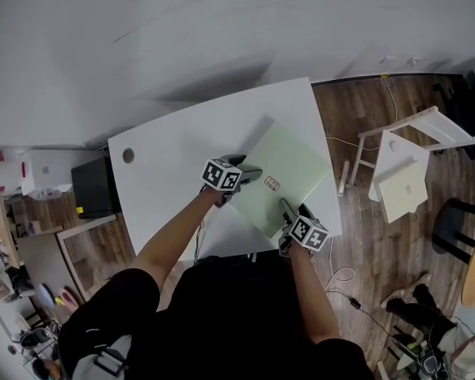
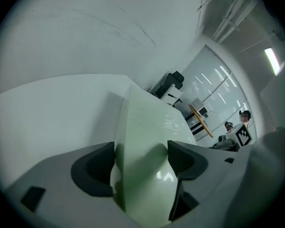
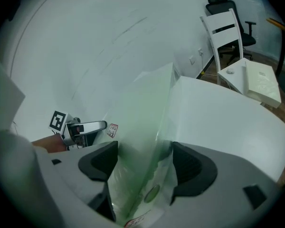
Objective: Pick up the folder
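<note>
A pale green folder (image 1: 289, 169) lies flat on the white table (image 1: 174, 149), near its right corner. My left gripper (image 1: 253, 174) reaches over the folder's left edge. My right gripper (image 1: 287, 210) sits at the folder's near corner. In the left gripper view the folder (image 2: 147, 127) runs between the wide-spread jaws of my left gripper (image 2: 140, 163), and the pads are not pressing on it. In the right gripper view the translucent folder (image 3: 142, 127) likewise stands between the spread jaws of my right gripper (image 3: 145, 163), unclamped. The left gripper (image 3: 83, 127) shows across the folder there.
A white chair (image 1: 404, 172) stands on the wood floor just right of the table, with cables (image 1: 348, 279) trailing near it. A black box (image 1: 91, 187) sits left of the table. The table's right edge lies close to my right gripper.
</note>
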The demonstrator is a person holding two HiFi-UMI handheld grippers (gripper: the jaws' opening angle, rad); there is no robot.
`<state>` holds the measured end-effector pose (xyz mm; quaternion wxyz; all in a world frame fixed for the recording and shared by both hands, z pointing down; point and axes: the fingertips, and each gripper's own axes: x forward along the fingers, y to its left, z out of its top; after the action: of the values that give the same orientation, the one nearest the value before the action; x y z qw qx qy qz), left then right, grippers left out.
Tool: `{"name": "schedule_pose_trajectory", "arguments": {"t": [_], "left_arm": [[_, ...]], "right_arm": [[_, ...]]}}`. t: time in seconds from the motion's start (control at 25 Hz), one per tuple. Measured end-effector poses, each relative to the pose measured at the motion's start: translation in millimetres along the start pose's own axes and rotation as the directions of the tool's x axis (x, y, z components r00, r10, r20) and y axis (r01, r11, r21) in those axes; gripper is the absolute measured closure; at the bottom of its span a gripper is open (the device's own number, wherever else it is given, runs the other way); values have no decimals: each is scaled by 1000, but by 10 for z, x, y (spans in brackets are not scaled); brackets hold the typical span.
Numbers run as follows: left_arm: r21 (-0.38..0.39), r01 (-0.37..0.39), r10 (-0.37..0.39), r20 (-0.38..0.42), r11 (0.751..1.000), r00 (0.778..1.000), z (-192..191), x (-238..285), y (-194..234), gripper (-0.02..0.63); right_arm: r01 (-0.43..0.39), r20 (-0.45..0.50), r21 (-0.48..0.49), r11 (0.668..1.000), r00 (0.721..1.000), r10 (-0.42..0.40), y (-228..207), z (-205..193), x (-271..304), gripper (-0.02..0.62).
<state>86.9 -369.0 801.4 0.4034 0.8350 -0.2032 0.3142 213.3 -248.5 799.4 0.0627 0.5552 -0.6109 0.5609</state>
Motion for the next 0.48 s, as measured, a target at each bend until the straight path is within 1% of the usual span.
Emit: {"name": "schedule_pose_trajectory", "arguments": {"t": [0.08,0.12,0.2,0.32,0.48], "left_arm": [[-40,12,-13,-21,999,1000,-10,10,32,267],[-43,5,-6,-35,999,999,-9,18,35,267],[-18,-24,23,-51,1000,998,8,32,-1,267],[12,-64,64,-27,998,998,9,-9,-65,267],[0,-76,76,-9,997,997,-57,-140,-111,267]], "right_arm": [[-20,9,-1,1000,1000,20,-6,16,20,256],[-28,12,-5,1000,1000,28,-17,21,24,256],[-28,14,-15,1000,1000,28,-40,20,16,258],[-20,4,-34,999,1000,20,-23,18,1,259],[-39,23,-123,992,999,42,54,40,-61,259]]}}
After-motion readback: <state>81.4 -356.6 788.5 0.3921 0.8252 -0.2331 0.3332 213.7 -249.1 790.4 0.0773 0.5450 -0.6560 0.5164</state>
